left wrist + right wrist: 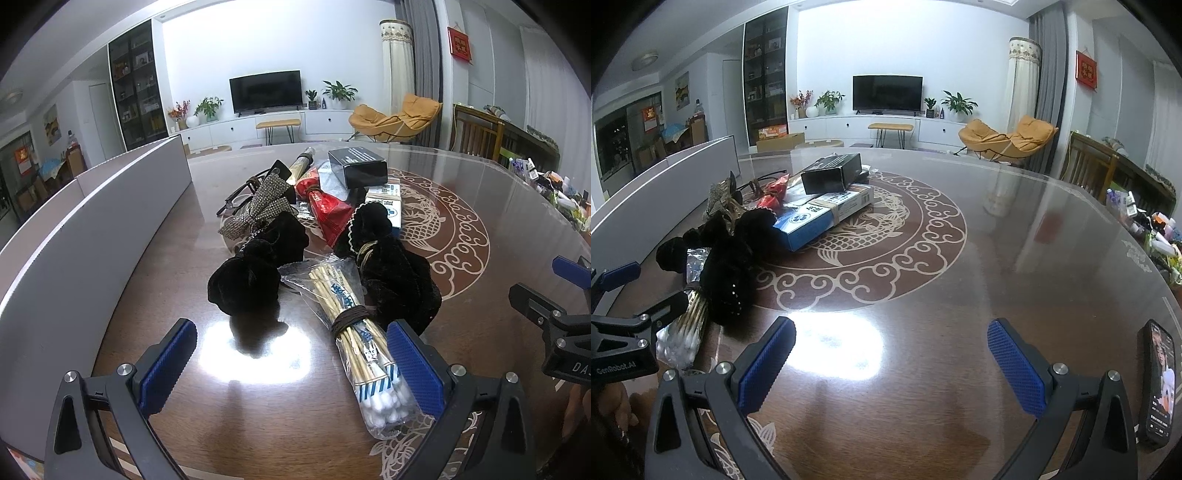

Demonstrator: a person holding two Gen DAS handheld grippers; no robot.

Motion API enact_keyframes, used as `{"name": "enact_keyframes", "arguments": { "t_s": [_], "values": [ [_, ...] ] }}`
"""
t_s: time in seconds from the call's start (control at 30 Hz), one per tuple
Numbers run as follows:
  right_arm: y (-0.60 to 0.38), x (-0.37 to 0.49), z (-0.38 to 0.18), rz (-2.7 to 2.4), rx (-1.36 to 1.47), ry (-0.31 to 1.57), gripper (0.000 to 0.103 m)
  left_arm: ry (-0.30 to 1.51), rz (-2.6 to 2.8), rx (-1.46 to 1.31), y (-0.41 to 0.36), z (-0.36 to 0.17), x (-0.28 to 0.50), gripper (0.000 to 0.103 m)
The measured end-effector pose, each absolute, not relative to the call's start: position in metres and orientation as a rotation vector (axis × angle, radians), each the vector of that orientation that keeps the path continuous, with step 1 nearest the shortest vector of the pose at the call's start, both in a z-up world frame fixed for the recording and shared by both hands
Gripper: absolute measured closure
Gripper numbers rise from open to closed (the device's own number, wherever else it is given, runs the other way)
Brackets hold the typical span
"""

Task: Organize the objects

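A pile lies on the round glass-topped table [461,306]. In the left wrist view my left gripper [291,369] is open just above the table. A bag of cotton swabs [354,332] runs in between its fingers, close to the right pad [413,369]. Behind it are two black velvet scrunchies [255,280] [391,266], a rhinestone bow [262,206], a red packet [328,210], a black box [358,166] and a blue-white box [388,206]. My right gripper [892,369] is open over bare tabletop, to the right of the pile [724,254].
A long white box wall [92,221] curves along the table's left side. A phone [1158,384] with a lit screen lies at the right, by my right gripper. Small clutter [1160,232] crowds the far right rim. Glasses [240,195] and a tube [303,166] lie behind the bow.
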State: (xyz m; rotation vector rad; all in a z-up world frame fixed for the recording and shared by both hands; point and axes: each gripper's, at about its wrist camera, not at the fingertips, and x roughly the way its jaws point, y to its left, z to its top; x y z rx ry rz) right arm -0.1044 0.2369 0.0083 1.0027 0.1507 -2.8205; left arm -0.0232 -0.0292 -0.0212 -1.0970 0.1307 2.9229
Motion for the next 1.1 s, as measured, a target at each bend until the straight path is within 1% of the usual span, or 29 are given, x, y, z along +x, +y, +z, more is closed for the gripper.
{"name": "enact_keyframes", "arguments": {
  "t_s": [0.5, 1.1],
  "values": [
    [0.239, -0.105, 0.008, -2.811, 1.000, 0.135, 0.000, 0.029, 2.907, -1.129, -0.040, -0.025, -0.027, 0.000],
    [0.237, -0.107, 0.007, -2.806, 1.008, 0.127, 0.000, 0.020, 2.916, -1.125, -0.042, -0.025, -0.026, 0.000]
  ]
}}
